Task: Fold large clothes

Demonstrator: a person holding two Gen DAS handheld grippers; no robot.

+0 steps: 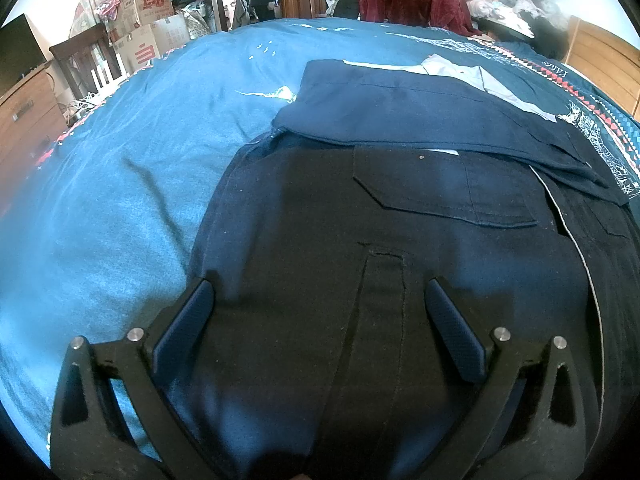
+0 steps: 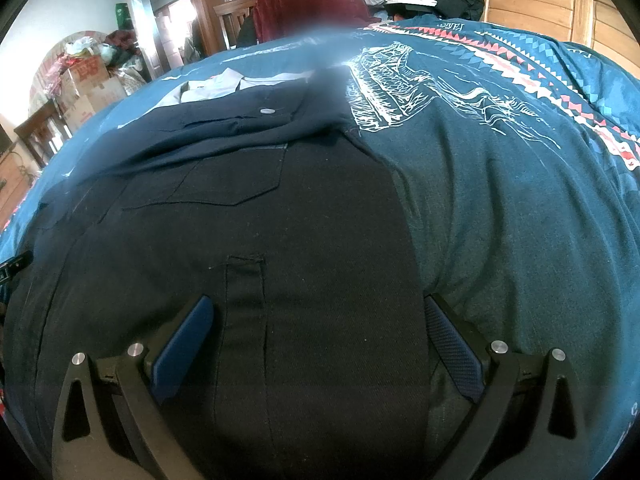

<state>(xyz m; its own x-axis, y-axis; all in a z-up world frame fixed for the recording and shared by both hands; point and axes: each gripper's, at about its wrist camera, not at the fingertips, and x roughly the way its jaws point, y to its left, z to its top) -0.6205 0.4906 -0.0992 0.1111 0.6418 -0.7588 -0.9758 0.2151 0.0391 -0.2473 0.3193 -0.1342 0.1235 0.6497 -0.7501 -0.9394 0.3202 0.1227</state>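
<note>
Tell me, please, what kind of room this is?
Most likely a bedroom in a home, used also for storage. A dark navy garment lies spread on a bed with a blue printed quilt, a wooden headboard stands behind it, and stacked cardboard boxes fill one corner.

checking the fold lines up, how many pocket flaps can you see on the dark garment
2: one pocket flap on the left gripper's side, another pocket flap on the right gripper's side. The folded-over upper part may hide more.

Red print on cardboard boxes (image 1: 144, 20) upper left and white script on bedspread (image 2: 452, 24) upper right, both too blurred to read; nothing else legible.
</note>
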